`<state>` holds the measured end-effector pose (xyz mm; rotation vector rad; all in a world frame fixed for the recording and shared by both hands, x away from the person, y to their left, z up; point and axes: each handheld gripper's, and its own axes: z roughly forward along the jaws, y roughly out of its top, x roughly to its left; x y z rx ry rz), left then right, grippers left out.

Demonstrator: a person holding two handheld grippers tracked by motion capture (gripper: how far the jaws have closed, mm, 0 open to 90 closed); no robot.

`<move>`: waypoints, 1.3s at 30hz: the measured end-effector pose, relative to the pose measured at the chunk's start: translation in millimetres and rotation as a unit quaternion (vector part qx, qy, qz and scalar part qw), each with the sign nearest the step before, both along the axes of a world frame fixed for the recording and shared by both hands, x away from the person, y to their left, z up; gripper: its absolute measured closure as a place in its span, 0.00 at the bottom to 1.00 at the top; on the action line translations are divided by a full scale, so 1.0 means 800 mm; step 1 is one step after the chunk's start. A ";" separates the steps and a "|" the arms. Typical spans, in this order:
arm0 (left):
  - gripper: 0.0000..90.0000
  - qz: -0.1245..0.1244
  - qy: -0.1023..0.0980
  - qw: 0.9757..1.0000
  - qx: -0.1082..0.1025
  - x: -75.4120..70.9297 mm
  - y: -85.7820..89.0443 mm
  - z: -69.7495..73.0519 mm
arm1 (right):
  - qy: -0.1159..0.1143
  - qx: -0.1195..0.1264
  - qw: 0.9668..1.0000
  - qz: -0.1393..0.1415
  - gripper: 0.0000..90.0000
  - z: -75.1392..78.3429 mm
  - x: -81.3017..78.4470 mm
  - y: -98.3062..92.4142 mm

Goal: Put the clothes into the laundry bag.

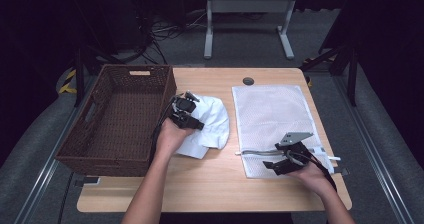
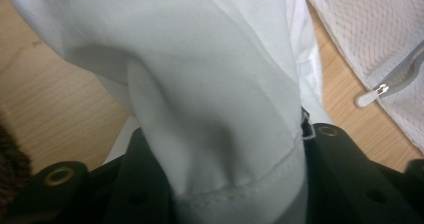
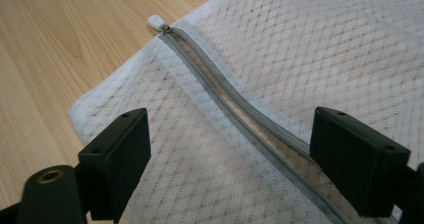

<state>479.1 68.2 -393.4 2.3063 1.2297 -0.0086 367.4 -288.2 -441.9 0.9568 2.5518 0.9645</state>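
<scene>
Left gripper [image 1: 186, 115] fingers clamped on white cloth [image 1: 212, 121] beside basket [image 1: 116, 154] — right gripper [image 1: 285, 160] fingers wide over mesh bag [image 1: 272, 109] zipper [image 3: 235, 101].

Between left gripper [image 2: 240, 184] jaws: smooth matt white cloth [image 2: 215, 84], stitched hem. Under right gripper [image 3: 230, 154]: white open-weave mesh bag [image 3: 310, 49], grey zipper [image 3: 235, 101]. Light wood-grain table [image 3: 55, 49], satin. Left of left gripper: rough brown wicker basket [image 1: 112, 116].
</scene>
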 end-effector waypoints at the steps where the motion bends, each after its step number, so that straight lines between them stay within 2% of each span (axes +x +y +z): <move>1: 0.64 0.000 0.002 1.000 0.008 0.002 -0.001 -0.004 | 0.001 0.000 1.000 0.000 0.19 0.000 0.000 0.000; 4: 0.56 0.004 0.001 1.000 0.020 0.002 -0.001 -0.007 | 0.001 0.000 1.000 0.000 0.19 -0.001 0.000 0.001; 9: 0.42 0.014 -0.025 0.999 0.023 -0.003 0.001 0.004 | 0.001 0.000 1.000 0.001 0.19 0.000 0.000 0.001; 11: 0.37 0.017 -0.038 0.999 0.035 -0.005 0.002 0.012 | 0.002 0.000 1.000 0.000 0.19 0.000 0.000 0.001; 12: 0.36 0.017 -0.038 0.999 0.035 -0.005 0.002 0.012 | 0.002 0.000 1.000 0.001 0.19 0.000 0.000 0.001; 13: 0.35 0.017 -0.052 0.998 0.042 -0.007 0.005 0.021 | 0.001 0.000 1.000 0.000 0.19 0.000 -0.001 0.001; 15: 0.34 0.018 -0.066 0.997 0.047 -0.010 0.010 0.033 | 0.001 0.002 1.000 0.000 0.19 0.001 -0.001 0.001; 17: 0.33 0.019 -0.080 0.996 0.046 -0.013 0.015 0.042 | 0.000 0.002 1.000 0.000 0.19 0.001 -0.001 0.001; 18: 0.33 0.019 -0.080 0.996 0.046 -0.013 0.015 0.042 | 0.000 0.002 1.000 0.000 0.19 0.001 -0.001 0.001; 19: 0.33 0.016 -0.093 0.995 0.043 -0.017 0.020 0.049 | -0.001 0.002 1.000 -0.002 0.19 0.002 -0.001 0.001; 21: 0.36 0.011 -0.098 0.994 0.042 -0.019 0.023 0.053 | -0.002 0.001 1.000 -0.003 0.19 0.002 -0.001 0.000; 23: 0.39 -0.002 -0.104 0.994 0.022 -0.025 0.027 0.056 | -0.002 0.002 1.000 -0.005 0.19 0.003 -0.002 -0.001; 24: 0.40 -0.002 -0.104 0.994 0.022 -0.025 0.027 0.056 | -0.002 0.002 1.000 -0.005 0.19 0.003 -0.002 -0.001; 27: 0.48 -0.041 -0.104 0.994 0.014 -0.034 0.024 0.057 | 0.002 0.003 1.000 -0.011 0.20 0.005 -0.004 -0.004; 28: 0.52 -0.041 -0.104 0.994 0.014 -0.034 0.024 0.057 | 0.002 0.003 1.000 -0.011 0.20 0.005 -0.004 -0.004; 29: 0.52 -0.049 -0.106 0.993 0.004 -0.036 0.024 0.056 | 0.005 0.002 1.000 -0.015 0.20 0.005 -0.005 -0.006; 30: 0.56 -0.061 -0.106 0.992 -0.010 -0.039 0.024 0.056 | 0.006 0.002 1.000 -0.020 0.20 0.005 -0.006 -0.007; 31: 0.64 -0.071 -0.106 0.992 -0.023 -0.041 0.023 0.055 | 0.008 0.000 1.000 -0.028 0.21 0.006 -0.011 -0.012; 32: 0.64 -0.080 -0.107 0.991 -0.032 -0.043 0.022 0.054 | 0.008 0.000 1.000 -0.028 0.21 0.006 -0.011 -0.012; 34: 0.71 -0.097 -0.108 0.988 -0.045 -0.048 0.017 0.050 | 0.009 0.006 0.999 -0.038 0.25 0.007 -0.014 -0.019; 35: 0.76 -0.105 -0.114 0.987 -0.048 -0.052 0.013 0.048 | 0.010 0.009 0.999 -0.042 0.27 0.008 -0.016 -0.024; 37: 0.84 -0.108 -0.113 0.987 -0.041 -0.057 0.004 0.045 | 0.007 0.006 0.998 -0.056 0.32 0.010 -0.018 -0.033; 39: 0.89 -0.117 -0.118 0.985 -0.039 -0.062 -0.004 0.041 | 0.008 0.001 0.997 -0.072 0.37 0.012 -0.020 -0.040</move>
